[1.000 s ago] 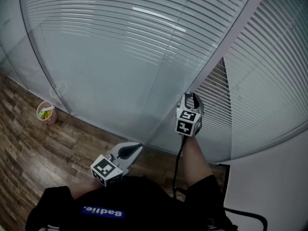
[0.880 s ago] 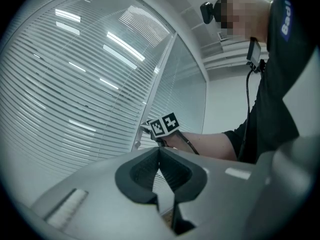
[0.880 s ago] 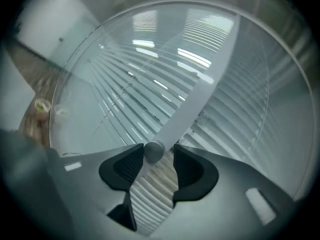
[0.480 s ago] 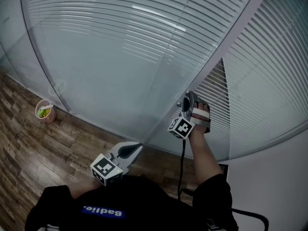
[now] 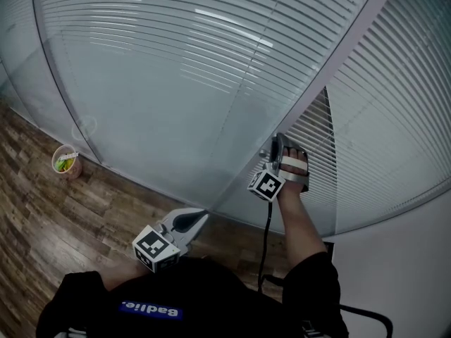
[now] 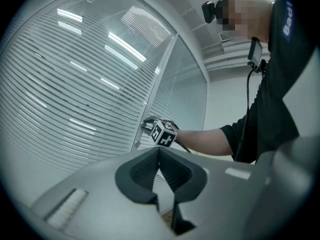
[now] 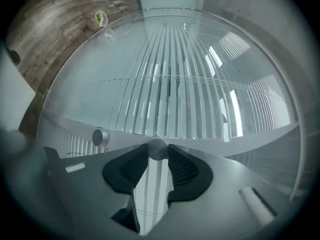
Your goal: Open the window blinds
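A knob on frame between two blinds

Glossy glass fronts matt blinds, the knob is smooth metal, the floor grained wood.

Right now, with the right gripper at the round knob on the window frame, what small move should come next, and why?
Probably roll the right gripper to twist the knob: its jaws have just been closing and now pinch it, and the blind slats look mostly shut.
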`<state>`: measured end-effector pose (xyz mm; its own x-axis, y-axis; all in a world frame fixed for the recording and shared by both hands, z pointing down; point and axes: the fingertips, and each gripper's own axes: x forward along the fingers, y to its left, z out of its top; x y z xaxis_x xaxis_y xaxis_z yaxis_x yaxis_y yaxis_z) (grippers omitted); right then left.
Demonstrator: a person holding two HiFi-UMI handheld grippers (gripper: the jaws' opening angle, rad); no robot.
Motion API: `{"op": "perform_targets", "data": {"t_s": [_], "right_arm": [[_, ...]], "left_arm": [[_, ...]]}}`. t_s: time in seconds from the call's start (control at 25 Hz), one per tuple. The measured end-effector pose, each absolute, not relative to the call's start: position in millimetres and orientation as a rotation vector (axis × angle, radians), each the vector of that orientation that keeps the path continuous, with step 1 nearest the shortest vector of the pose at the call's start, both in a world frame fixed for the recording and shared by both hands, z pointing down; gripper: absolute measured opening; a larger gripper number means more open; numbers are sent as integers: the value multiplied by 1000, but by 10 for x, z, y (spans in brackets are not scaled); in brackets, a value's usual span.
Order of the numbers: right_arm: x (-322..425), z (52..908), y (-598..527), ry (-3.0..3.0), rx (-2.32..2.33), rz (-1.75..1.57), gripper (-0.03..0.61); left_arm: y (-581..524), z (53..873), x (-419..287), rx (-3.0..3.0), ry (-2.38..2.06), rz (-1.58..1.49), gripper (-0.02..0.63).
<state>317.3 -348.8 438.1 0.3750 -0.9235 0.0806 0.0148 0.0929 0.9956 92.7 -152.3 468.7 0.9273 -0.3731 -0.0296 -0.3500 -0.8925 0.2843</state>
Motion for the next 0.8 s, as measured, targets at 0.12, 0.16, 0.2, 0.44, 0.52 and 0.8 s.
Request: {"op": "perform_targets", "data": {"t_s": [0.12,0.16,0.2,0.44,0.52,0.8], "right_arm": [[3152,4371,-3494,-1007,1358,-849,127],[3152,4371,-3495,-1029,1385,-832,127],[3156,4368,-3497,-1050,1412,-811,126],[3167,4324,-3492,-1223,1607,-655,127],[3167,4311,-3478,-1293,1686,-590,127],[3200,4310,-3454,-1477,1920,-393,127]], "left_arm": [[-1529,4709,922,2810,-538,-120,0],[-1535,4717,921,2806,-538,-120,0],[-1543,4720,921,2800,-538,-120,0],[-1548,4686,921,2799,-535,-119,0],[-1547,4690,911,2793,-539,-117,0],[-1558,4719,887,2788,-560,-119,0]]}}
